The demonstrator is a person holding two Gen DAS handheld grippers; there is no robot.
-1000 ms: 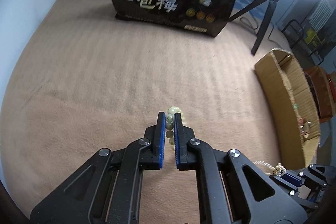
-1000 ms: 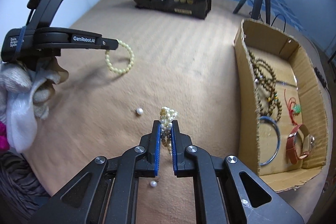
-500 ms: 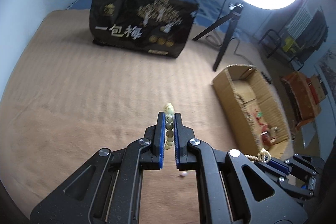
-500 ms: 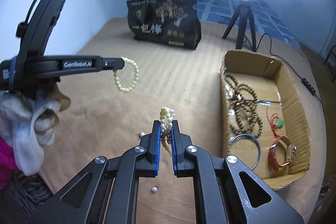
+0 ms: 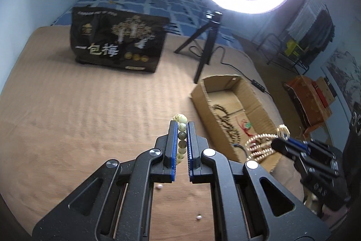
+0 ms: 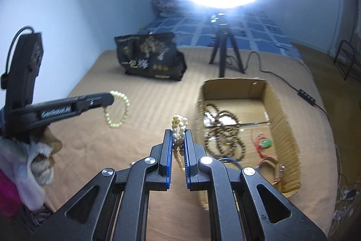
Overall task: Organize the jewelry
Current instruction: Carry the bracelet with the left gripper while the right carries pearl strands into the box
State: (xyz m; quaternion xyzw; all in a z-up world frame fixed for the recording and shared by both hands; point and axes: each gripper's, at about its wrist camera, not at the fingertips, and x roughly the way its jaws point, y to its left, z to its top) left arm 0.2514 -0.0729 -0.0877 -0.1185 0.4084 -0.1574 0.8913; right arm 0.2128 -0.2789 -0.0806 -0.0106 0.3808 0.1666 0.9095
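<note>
The pale green bracelet [image 5: 181, 137] sits pinched in the left tongs [image 5: 181, 128] at frame centre; the pearl strand [image 6: 179, 128] is pinched in the right tongs [image 6: 178, 135]. Both have risen off the tan bedspread [image 5: 79, 117] within the last second, and the cardboard box [image 6: 282, 110] now shows fuller at right. Dropping them in looks next. Two loose pearls [image 5: 159, 187] remain below.

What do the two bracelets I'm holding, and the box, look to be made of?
Left gripper bracelet: pale yellow-green round beads, smooth and slightly glossy; stone or resin, hard to tell.
Right gripper bracelet: small cream beads with soft sheen, strung in several strands; pearl or imitation.
Box: plain brown corrugated cardboard, matte, with rough cut edges.
</note>
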